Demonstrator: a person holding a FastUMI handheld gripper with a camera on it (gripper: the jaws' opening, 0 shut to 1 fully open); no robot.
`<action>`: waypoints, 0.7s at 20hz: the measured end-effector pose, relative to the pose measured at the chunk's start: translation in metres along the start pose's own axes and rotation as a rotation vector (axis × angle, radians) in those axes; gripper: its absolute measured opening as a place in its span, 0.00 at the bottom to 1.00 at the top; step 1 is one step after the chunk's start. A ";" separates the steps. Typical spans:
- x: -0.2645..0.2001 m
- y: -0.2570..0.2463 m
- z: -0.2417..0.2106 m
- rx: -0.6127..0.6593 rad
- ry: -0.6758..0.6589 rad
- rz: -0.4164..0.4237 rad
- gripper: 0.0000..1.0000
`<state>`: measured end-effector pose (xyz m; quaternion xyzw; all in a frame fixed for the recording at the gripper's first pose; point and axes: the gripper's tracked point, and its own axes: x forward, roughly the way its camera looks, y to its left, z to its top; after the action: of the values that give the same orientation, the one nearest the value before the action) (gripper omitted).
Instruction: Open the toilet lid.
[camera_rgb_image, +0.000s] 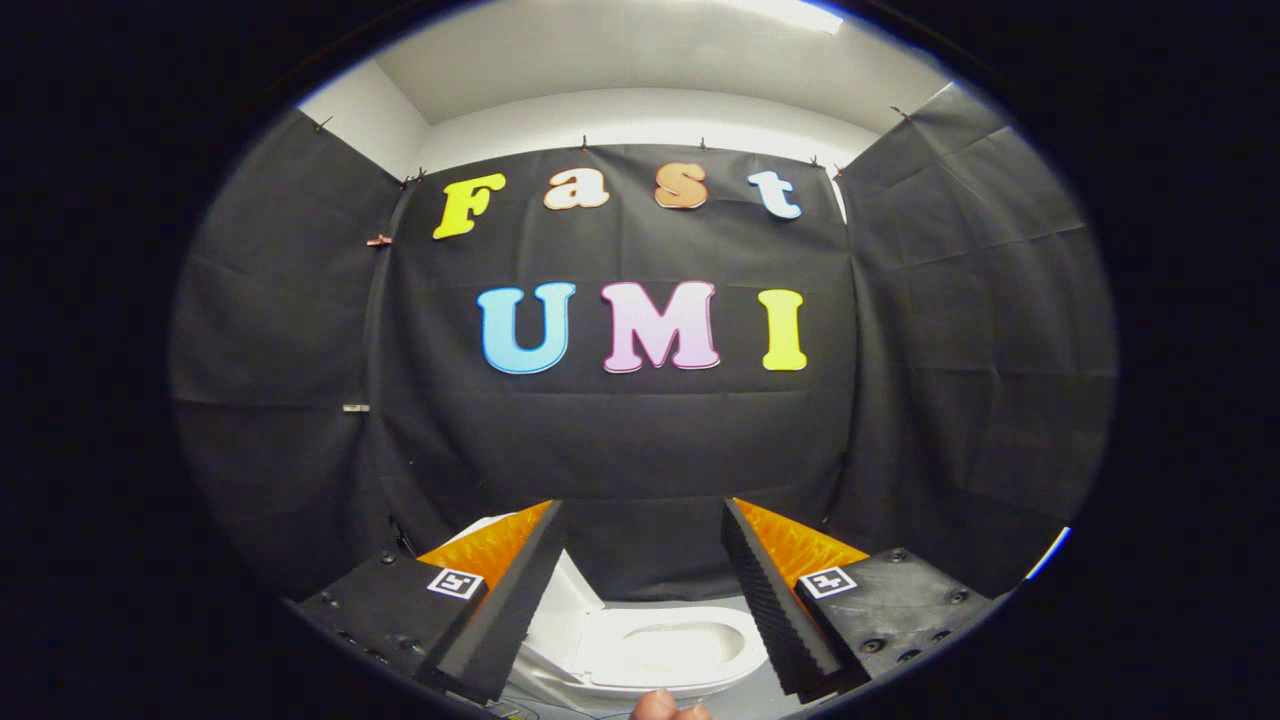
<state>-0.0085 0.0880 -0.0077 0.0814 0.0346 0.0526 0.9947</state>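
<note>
Tongs (640, 520) spread wide, empty; toilet lid (560, 600) raised, below between fingers.

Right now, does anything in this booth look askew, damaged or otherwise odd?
Nothing stands out. The toilet sits below and between the open gripper jaws, its lid already raised and its bowl showing. Part of a hand shows just below the bowl.
</note>
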 end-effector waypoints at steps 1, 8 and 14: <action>-0.003 -0.010 0.004 -0.001 -0.004 -0.013 0.99; -0.012 -0.049 0.025 -0.010 -0.029 -0.063 1.00; -0.015 -0.062 0.037 -0.020 -0.071 -0.084 1.00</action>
<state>-0.0145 0.0195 0.0198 0.0716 0.0024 0.0082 0.9974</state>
